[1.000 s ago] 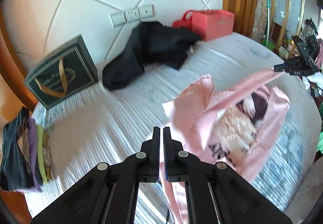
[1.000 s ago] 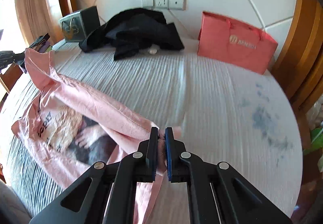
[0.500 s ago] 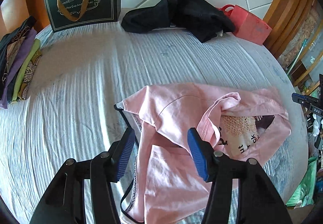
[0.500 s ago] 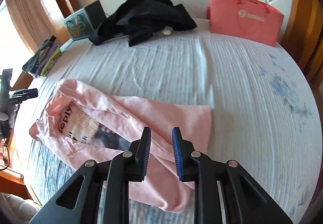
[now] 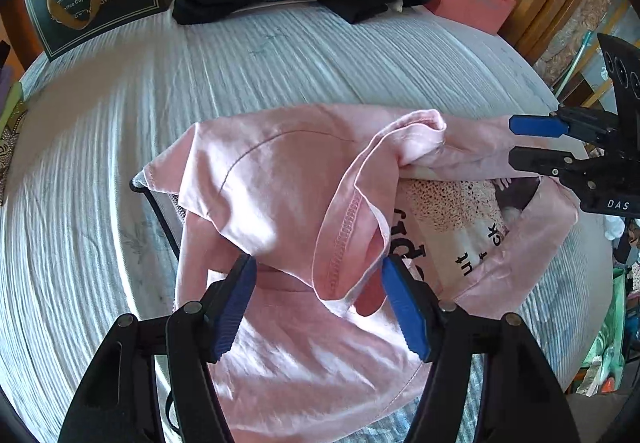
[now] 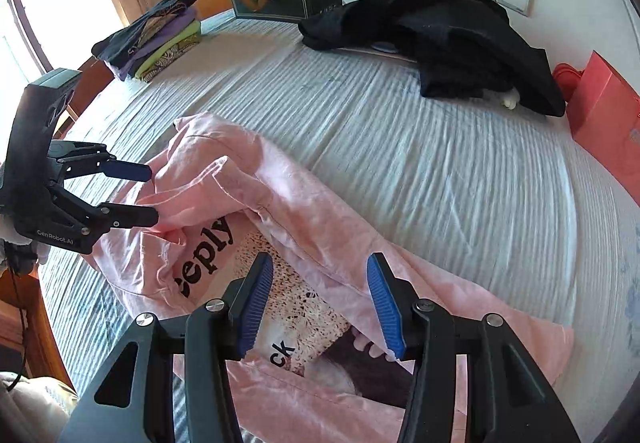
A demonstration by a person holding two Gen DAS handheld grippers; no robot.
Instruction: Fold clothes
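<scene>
The pink T-shirt (image 5: 280, 179) lies crumpled on the bed (image 5: 100, 123), printed side partly showing, with a sleeve or hem flap folded back right between the fingers of the left hand-held gripper (image 5: 316, 283). That gripper's jaws have just been opening and stand apart over the cloth, pinching nothing. The right hand-held gripper (image 6: 318, 295) hovers above the print; its jaws have also just been opening, with fabric below them but not clamped.

I'd judge the shirt is laid down but not yet flat, so the step in hand is spreading it. To do that well, each gripper should take one layer at an edge, the left on the turned-back flap, the right on the bunched ridge just beyond its fingertips, then draw outward, away from one another. Beyond both grippers sit black clothes (image 6: 452, 39), a folded stack (image 6: 152, 39) and two gift bags.
</scene>
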